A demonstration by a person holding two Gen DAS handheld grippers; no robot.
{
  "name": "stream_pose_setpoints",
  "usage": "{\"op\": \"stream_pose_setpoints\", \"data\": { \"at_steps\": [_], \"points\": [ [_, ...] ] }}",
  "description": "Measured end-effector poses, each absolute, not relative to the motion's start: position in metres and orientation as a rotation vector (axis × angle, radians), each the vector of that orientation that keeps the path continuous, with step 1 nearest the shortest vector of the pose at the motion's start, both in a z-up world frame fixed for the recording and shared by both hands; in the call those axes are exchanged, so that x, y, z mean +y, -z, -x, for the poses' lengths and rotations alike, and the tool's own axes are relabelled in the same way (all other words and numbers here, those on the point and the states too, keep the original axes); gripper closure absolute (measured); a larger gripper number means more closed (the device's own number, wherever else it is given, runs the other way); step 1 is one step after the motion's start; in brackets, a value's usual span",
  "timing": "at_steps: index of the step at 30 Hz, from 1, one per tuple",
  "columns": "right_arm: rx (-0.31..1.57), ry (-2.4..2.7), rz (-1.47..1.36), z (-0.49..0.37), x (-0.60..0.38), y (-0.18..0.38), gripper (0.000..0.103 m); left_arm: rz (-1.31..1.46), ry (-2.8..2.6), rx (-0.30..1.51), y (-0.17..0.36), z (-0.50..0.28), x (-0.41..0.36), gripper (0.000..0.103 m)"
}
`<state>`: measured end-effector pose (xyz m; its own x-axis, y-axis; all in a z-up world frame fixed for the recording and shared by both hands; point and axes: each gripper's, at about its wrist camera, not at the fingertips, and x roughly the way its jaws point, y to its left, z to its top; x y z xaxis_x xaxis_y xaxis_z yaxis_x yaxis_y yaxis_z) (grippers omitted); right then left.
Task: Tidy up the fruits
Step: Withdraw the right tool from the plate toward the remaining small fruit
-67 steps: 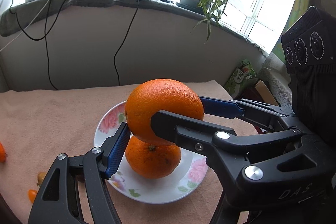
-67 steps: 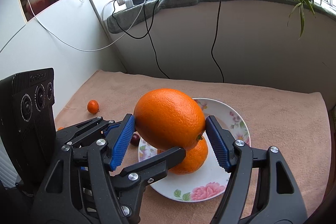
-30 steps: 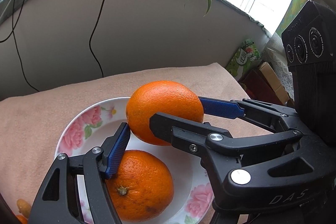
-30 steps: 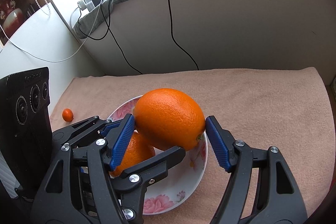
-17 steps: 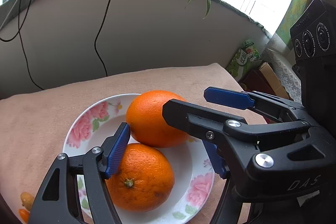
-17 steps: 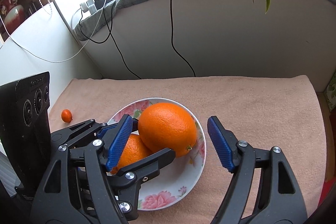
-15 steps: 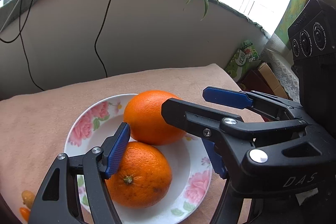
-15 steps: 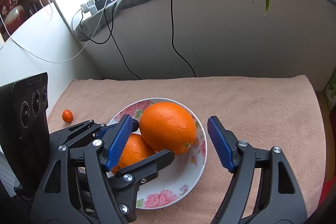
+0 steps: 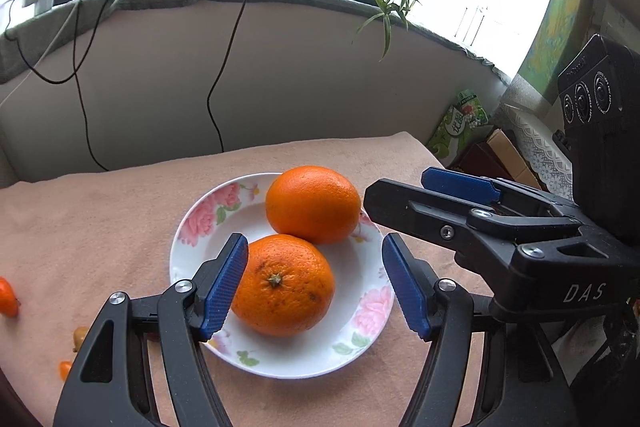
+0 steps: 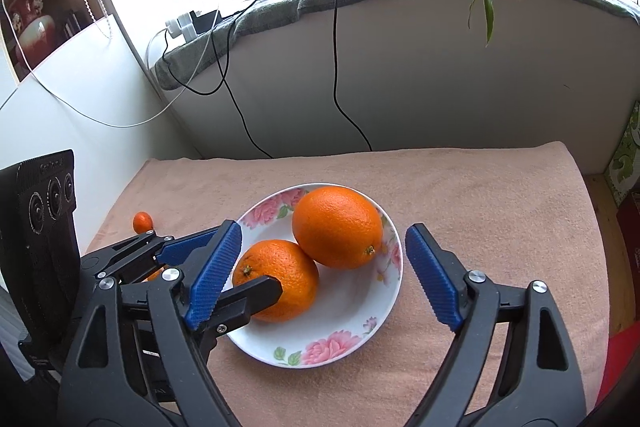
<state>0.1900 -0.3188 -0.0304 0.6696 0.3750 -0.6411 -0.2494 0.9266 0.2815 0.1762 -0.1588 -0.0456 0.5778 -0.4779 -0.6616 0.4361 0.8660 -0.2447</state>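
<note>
Two large oranges lie side by side in a white flowered plate [image 9: 356, 331] on the pink cloth. The far orange [image 9: 313, 203] touches the near orange [image 9: 283, 285]; they also show in the right wrist view, far [image 10: 337, 227] and near [image 10: 276, 279], in the plate [image 10: 348, 331]. My left gripper [image 9: 316, 287] is open and empty, its blue pads either side of the near orange, above it. My right gripper [image 10: 324, 277] is open and empty above the plate. Each gripper shows in the other's view.
Small orange fruits lie on the cloth left of the plate: one at the left edge [image 9: 7, 302], two near the bottom left [image 9: 80, 337], and one by the wall [image 10: 143, 221]. A wall with hanging cables stands behind. Boxes and a green packet [image 9: 460, 123] sit past the right edge.
Both grippers held one orange together, lowered it into the plate beside the other orange, opened, and have drawn back and up. The orange now rests in the plate.
</note>
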Motion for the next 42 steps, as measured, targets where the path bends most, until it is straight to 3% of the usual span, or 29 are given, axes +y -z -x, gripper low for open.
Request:
{"op": "stream_pose_setpoints", "data": {
  "at_steps": [12,27,42],
  "points": [
    [0.706,-0.303,-0.132,-0.137,-0.295,0.021,0.015,0.076,0.473,0.754,0.046,-0.137,-0.111,0.033],
    [0.622,-0.261,-0.064,-0.062,-0.240,0.049,0.015,0.144,0.328,0.756,0.082,-0.083,-0.034,0.033],
    [0.626,-0.305,-0.047,-0.037,-0.210,0.057,0.015,0.140,0.254,0.741,0.086,-0.051,-0.008,0.033]
  ]
}}
